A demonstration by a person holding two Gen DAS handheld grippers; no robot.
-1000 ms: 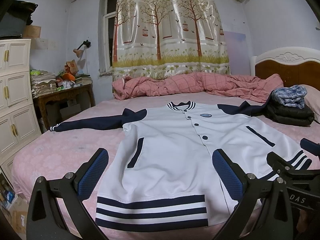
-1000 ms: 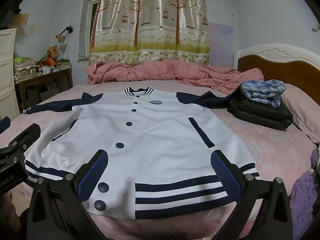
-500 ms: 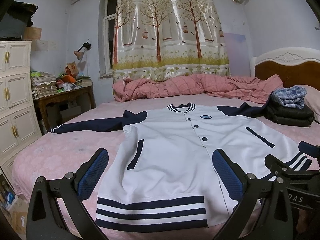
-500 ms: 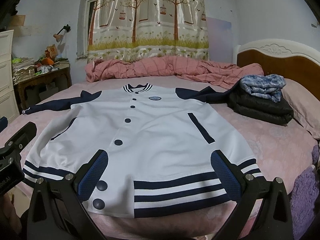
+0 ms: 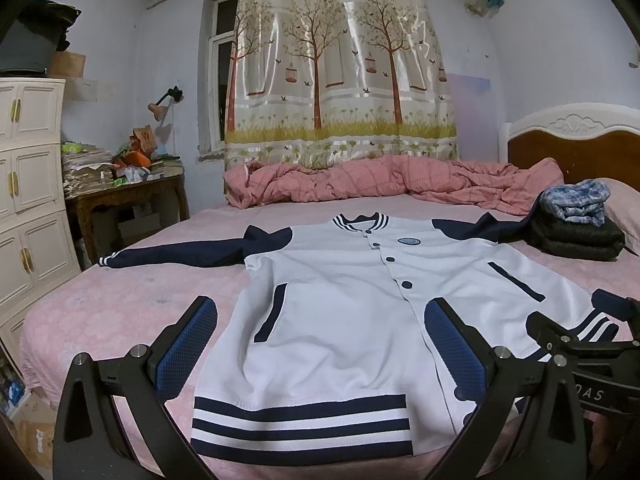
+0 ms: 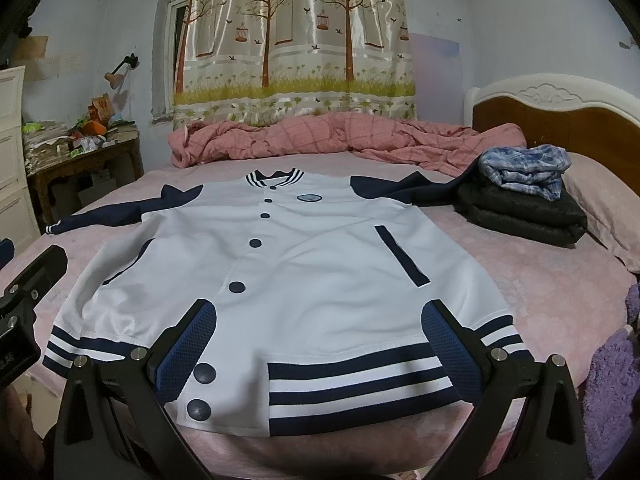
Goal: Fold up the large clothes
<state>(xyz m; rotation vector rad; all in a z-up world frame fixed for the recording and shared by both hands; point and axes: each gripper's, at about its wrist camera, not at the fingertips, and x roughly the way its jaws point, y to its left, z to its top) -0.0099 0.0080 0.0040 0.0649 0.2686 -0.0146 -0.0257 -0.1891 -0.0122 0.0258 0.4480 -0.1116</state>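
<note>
Above the near hem, left gripper [image 5: 326, 346] and right gripper [image 6: 320, 340] hover with jaws spread wide, holding nothing. White button-front varsity jacket with navy sleeves [image 6: 288, 264] lies flat, face-up on pink bedsheet [image 5: 120, 304].

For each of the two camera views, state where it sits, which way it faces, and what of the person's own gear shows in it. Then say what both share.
Left wrist: rides the left gripper at the bed's foot, facing the curtain over the jacket's left half; own open fingers frame it, right gripper at right edge.
Right wrist: rides the right gripper, same heading, over the jacket's right half; left gripper at left edge.
Shared: jacket, curtain, folded clothes pile.
</note>
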